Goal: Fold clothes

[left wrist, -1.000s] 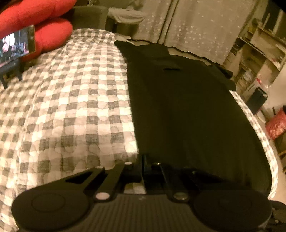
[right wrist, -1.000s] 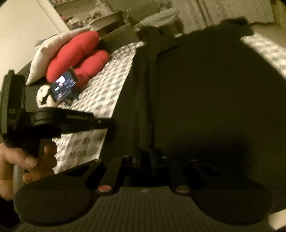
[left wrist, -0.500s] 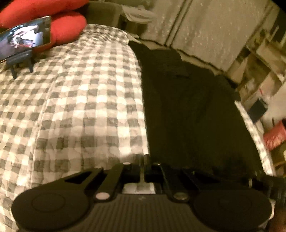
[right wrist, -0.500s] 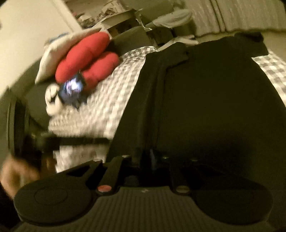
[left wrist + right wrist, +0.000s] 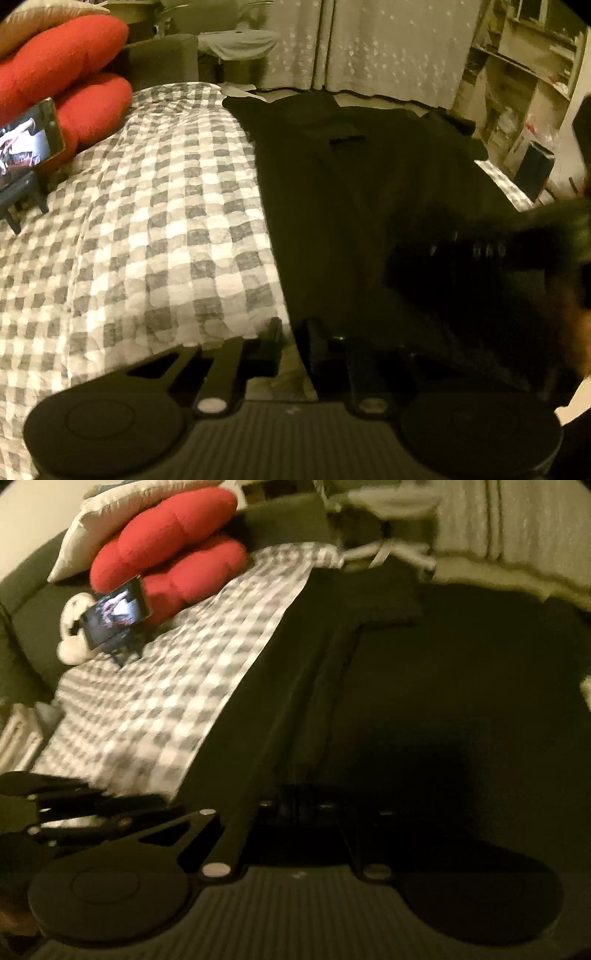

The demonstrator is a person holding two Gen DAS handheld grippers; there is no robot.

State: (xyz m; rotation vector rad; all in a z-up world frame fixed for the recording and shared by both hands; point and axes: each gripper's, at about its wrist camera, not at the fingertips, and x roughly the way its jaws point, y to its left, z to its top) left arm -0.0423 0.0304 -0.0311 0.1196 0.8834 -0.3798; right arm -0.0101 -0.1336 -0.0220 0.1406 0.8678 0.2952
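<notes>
1. The black, soft fabric garment (image 5: 369,206) lies spread flat on the bed's grey-and-white checked quilt (image 5: 155,229), taking up the right half of the bed in the left wrist view. One long side is already doubled inward, seen as a lengthwise ridge (image 5: 321,686).
2. Left hand-held gripper (image 5: 291,343): jaws opening, narrow gap, parked at the garment's near edge where it meets the quilt. Nothing is visibly pinched between them.
3. Right hand-held gripper (image 5: 295,805): fully closed, over the near end of the garment. Too dark and blurred to tell whether cloth is caught.
4. Handling, my read: light, limp, no stiffness; it will sag and drag on the quilt, and single layers slip. Not fragile.
5. Where to grab: the near hem corners, one per gripper, pinching all layers at the folded edge so the ridge holds.
6. Keep clear of the phone on a small stand (image 5: 26,144) by the red plush cushion (image 5: 62,70).
</notes>
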